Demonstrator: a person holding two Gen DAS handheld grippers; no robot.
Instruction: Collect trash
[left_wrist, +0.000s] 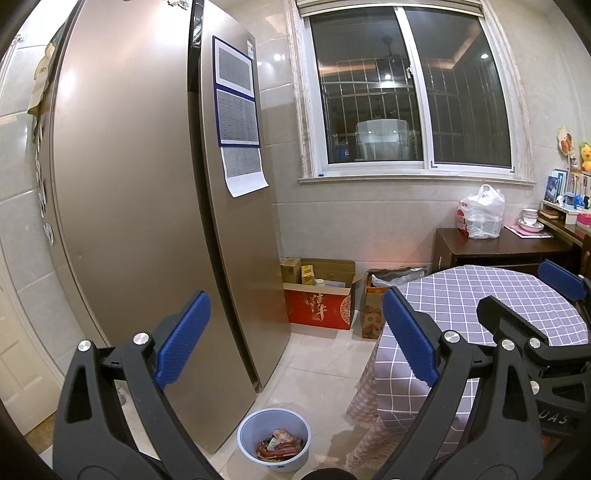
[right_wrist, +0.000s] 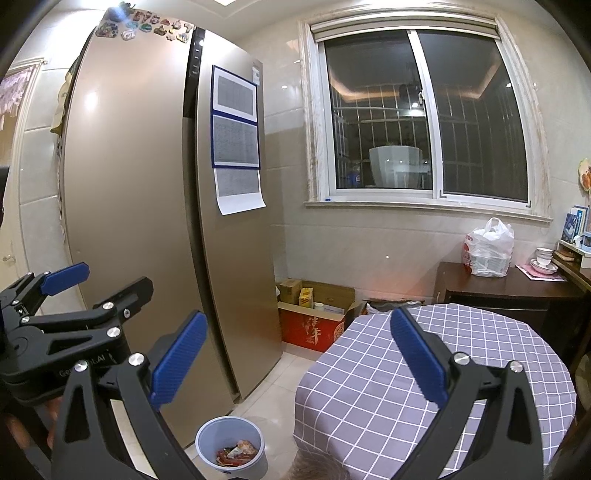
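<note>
both grippers hang in the air above the kitchen floor with their blue pads spread wide and nothing between them: the left gripper (left_wrist: 295, 343) frames the fridge (left_wrist: 140, 192) and a corner of the table (left_wrist: 480, 302), and the right gripper (right_wrist: 295, 362) frames much the same scene from a little further right. in the right view the left gripper (right_wrist: 98, 278) also shows from the side at the left edge, its fingers apart and bare. in the left view the right gripper (left_wrist: 519, 288) juts in at the right edge over the table, likewise open and holding nothing. the trash (left_wrist: 279, 445) is a small heap of red and orange wrappers lying in the bottom of a pale blue bin (left_wrist: 255, 421), which stands on the tiled floor just beside the fridge's lower front corner and near the hanging edge of the checked cloth (left_wrist: 373, 406). the right view shows the same bin (right_wrist: 210, 435) with the wrappers (right_wrist: 236, 455) inside, low between the fingers. against the far wall under the window (left_wrist: 406, 99) sits an open red box (left_wrist: 319, 306) with cartons in it. a white bag (left_wrist: 482, 214) stands on a dark cabinet (left_wrist: 498, 251) to the right, with bowls (left_wrist: 530, 219) beside it. sheets of paper (left_wrist: 238, 122) hang on the fridge's side
</note>
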